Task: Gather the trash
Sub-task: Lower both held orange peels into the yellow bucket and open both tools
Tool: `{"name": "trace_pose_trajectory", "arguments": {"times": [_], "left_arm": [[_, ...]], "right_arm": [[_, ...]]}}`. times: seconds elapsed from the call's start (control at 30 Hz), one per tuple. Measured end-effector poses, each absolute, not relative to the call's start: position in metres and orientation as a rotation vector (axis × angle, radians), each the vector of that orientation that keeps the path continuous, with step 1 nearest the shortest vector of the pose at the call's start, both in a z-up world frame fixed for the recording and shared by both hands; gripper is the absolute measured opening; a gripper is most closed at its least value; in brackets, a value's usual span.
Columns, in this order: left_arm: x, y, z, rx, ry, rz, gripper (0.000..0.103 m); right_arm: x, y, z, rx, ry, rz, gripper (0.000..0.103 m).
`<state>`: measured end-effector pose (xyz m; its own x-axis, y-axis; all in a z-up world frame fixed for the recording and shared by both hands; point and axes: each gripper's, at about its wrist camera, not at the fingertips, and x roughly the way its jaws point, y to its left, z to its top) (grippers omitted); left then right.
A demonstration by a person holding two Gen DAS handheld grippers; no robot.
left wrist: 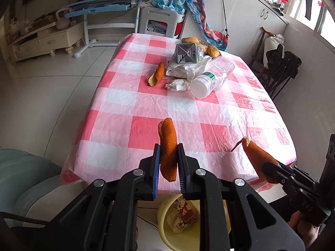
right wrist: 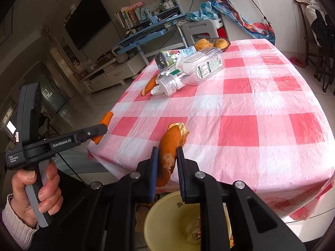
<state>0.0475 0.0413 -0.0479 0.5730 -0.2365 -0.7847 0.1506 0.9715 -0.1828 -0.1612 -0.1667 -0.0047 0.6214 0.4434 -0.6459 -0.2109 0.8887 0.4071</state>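
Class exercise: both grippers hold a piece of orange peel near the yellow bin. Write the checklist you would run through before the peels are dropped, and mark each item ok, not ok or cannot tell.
1. Left gripper shut on its orange peel: ok.
2. Right gripper shut on its orange peel: ok.
3. Yellow bin open, with room above the trash already inside: ok.
4. Left peel directly above the bin opening: cannot tell; the bin shows below the fingers.
5. Right peel directly above the bin opening: cannot tell.
6. Table cleared: not ok; another peel, a plastic bottle, a carton and wrappers remain.
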Motion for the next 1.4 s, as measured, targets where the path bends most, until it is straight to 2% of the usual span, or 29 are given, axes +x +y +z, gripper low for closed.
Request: {"name": "trace_pose_trajectory", "arguments": {"times": [0.57,0.83,0.93,1.0,1.13,1.23,1.3,1.4], "left_arm": [[0.027,0.039,-0.046,-0.09,0.915,-0.257,0.016],[0.012,0.038,-0.047,-0.081,0.911,-0.267,0.016],[0.005,0.036,-0.047,-0.073,0.908,-0.275,0.016],[0.0,0.035,-0.047,-0.067,0.906,-0.282,0.016],[-0.007,0.031,-0.047,-0.052,0.907,-0.294,0.016],[-0.012,0.028,-0.049,-0.039,0.91,-0.305,0.016],[-0.016,0.024,-0.05,-0.027,0.914,-0.316,0.016],[-0.019,0.017,-0.053,-0.004,0.924,-0.335,0.016]], "right_arm": [[-0.231,-0.109,-0.033,0.043,0.992,0.482,0.018],[-0.235,-0.121,-0.027,0.098,0.944,0.441,0.019],[-0.237,-0.128,-0.022,0.133,0.918,0.428,0.024],[-0.238,-0.132,-0.018,0.148,0.898,0.42,0.032],[-0.237,-0.138,-0.013,0.176,0.866,0.406,0.034],[-0.236,-0.141,-0.012,0.193,0.848,0.387,0.039],[-0.235,-0.143,-0.011,0.201,0.839,0.375,0.046],[-0.234,-0.147,-0.01,0.211,0.829,0.359,0.049]]}}
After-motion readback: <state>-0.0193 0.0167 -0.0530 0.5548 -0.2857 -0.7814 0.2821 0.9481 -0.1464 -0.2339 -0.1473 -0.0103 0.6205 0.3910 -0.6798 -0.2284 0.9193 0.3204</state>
